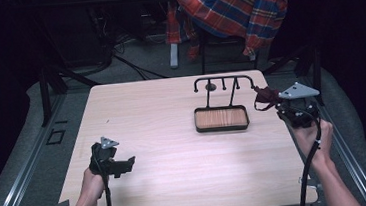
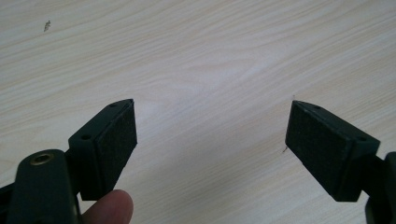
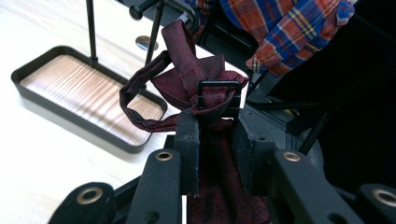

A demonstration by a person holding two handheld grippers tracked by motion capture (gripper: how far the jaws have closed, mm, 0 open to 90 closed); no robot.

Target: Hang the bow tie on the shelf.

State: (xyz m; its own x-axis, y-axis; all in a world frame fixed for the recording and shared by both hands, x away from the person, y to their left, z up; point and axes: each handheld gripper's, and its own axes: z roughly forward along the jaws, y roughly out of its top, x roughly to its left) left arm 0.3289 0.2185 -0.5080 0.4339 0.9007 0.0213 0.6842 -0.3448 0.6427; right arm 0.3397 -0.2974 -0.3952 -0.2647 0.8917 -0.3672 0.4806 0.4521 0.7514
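A dark red bow tie (image 1: 265,97) with a black buckle hangs off the table's right edge, pinched in my right gripper (image 1: 274,103). In the right gripper view the jaws of the right gripper (image 3: 217,123) are shut on the tie's fabric, and the bow tie (image 3: 191,79) bunches above them with its strap looping left. Just left of it stands a black hanger stand (image 1: 223,79) over a wood-lined tray (image 1: 220,109). My left gripper (image 1: 127,163) rests low near the table's front left. Its jaws, seen as the left gripper (image 2: 210,140), stand open over bare wood.
The light wooden table (image 1: 173,134) has free room across its left and front. A plaid shirt (image 1: 233,8) lies over a chair behind the table. The tray (image 3: 70,114) sits close to the right gripper. Dark floor and cables lie beyond.
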